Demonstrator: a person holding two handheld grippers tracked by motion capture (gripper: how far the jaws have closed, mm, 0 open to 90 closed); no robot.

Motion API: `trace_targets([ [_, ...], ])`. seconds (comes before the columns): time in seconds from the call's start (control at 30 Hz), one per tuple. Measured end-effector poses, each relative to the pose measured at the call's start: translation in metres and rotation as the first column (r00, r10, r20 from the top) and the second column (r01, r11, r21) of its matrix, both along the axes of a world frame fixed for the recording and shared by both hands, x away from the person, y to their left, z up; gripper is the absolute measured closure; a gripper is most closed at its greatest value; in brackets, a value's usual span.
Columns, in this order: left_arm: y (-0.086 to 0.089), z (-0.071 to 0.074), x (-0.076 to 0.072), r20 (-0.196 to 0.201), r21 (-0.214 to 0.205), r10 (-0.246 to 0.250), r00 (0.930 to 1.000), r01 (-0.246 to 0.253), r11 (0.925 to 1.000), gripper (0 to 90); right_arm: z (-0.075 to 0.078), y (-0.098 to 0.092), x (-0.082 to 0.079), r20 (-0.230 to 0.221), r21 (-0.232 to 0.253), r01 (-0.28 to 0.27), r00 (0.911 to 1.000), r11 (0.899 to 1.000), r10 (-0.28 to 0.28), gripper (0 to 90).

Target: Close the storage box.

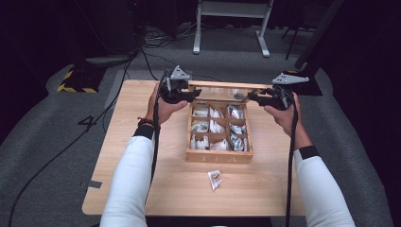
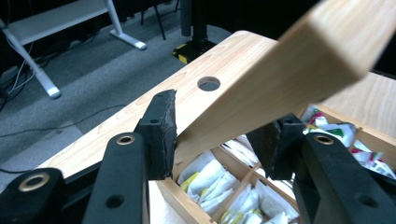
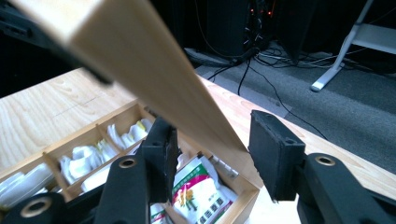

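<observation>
A wooden tea box (image 1: 220,156) with several compartments of sachets (image 1: 216,126) sits mid-table. Its hinged lid (image 1: 222,87) is raised off the box at the far side. My left gripper (image 1: 193,96) is shut on the lid's left end, and in the left gripper view the lid's wooden frame (image 2: 289,79) fills the space between the pads of that gripper (image 2: 217,128). My right gripper (image 1: 254,97) is shut on the lid's right end. In the right gripper view the lid (image 3: 140,56) slants down between the pads of the right gripper (image 3: 210,140), above a green-printed sachet (image 3: 196,191).
A loose sachet (image 1: 215,179) lies on the table (image 1: 142,179) in front of the box. A round hole (image 2: 208,83) pierces the tabletop near its far edge. A white desk frame (image 1: 231,23), a yellow-black striped base (image 1: 75,80) and cables stand on the floor beyond.
</observation>
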State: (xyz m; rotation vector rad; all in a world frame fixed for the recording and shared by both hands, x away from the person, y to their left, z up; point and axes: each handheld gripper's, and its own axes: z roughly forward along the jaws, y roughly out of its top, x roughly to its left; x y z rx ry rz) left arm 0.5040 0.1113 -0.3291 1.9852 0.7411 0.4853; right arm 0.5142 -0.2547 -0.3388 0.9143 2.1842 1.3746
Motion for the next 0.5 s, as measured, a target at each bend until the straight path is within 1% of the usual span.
trace_targets([
  [0.1,0.0,-0.001,-0.004,0.001,0.01,-0.004,1.0,0.004,0.9999,53.5,-0.001,0.0,-0.004,0.002,-0.01,-0.008,1.0,1.0,0.008,49.6],
  [0.17,0.0,-0.001,-0.006,0.003,0.014,-0.005,1.0,0.005,0.9999,53.4,0.0,-0.001,-0.006,0.0,-0.017,0.001,1.0,1.0,-0.001,47.1],
  [0.2,0.0,-0.001,-0.007,0.01,0.015,-0.005,0.9999,0.005,0.9999,53.4,0.001,-0.002,-0.007,0.003,-0.011,-0.003,1.0,1.0,0.003,47.0],
  [0.27,0.001,0.0,-0.009,0.005,0.012,-0.007,1.0,0.007,0.9999,53.3,0.001,-0.003,-0.009,0.008,-0.011,0.0,1.0,1.0,0.0,45.6],
  [0.33,0.001,0.001,-0.013,0.009,0.009,-0.013,0.9999,0.013,0.9999,53.2,0.002,-0.004,-0.012,0.008,-0.016,-0.003,1.0,1.0,0.003,45.2],
  [0.43,0.001,0.003,-0.018,0.017,0.019,-0.02,0.9997,0.019,0.9996,53.3,0.003,-0.004,-0.016,0.027,-0.031,-0.012,0.9996,0.999,0.013,45.3],
  [0.5,0.001,0.003,-0.02,0.012,0.026,-0.022,0.9997,0.022,0.9994,53.3,0.003,-0.003,-0.018,0.026,-0.035,-0.02,0.9995,0.999,0.021,45.2],
])
